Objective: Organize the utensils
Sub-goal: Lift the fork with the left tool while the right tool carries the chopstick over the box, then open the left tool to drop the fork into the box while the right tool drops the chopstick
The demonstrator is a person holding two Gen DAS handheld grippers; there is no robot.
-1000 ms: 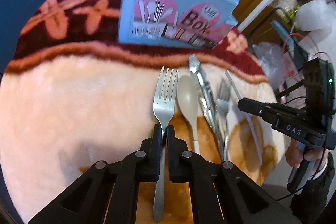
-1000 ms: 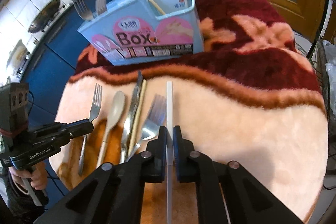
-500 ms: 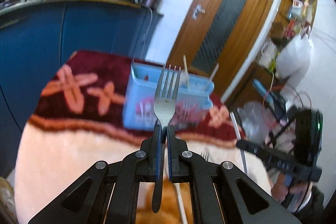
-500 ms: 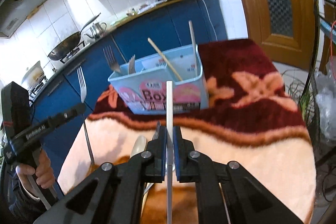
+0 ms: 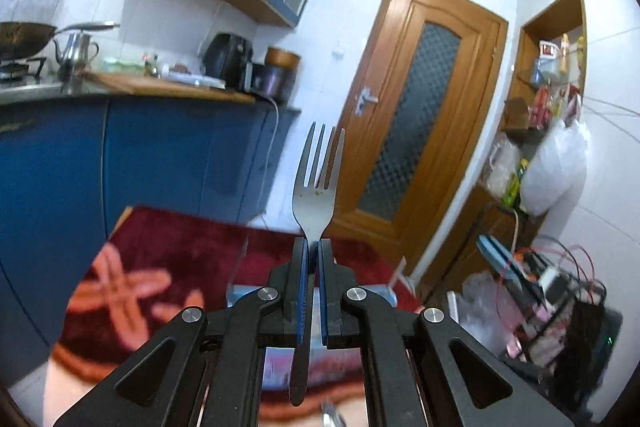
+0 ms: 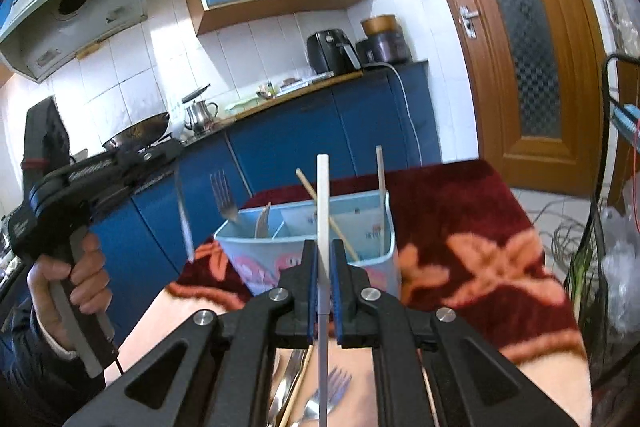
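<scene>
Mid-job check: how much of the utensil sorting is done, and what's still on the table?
Partly done: the blue box already holds forks and chopsticks. In hand: the left gripper clamps a fork, the right gripper a white chopstick. Left: a fork and other utensils on the blanket.

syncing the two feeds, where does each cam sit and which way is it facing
Left wrist: on the left gripper, looking along its jaws, level across the kitchen to the door; the jaws clamp an upright fork.
Right wrist: on the right gripper, facing the blue utensil box; its jaws hold a white stick; the person's left hand shows.
Shared: that fork, kettle, air fryer.
</scene>
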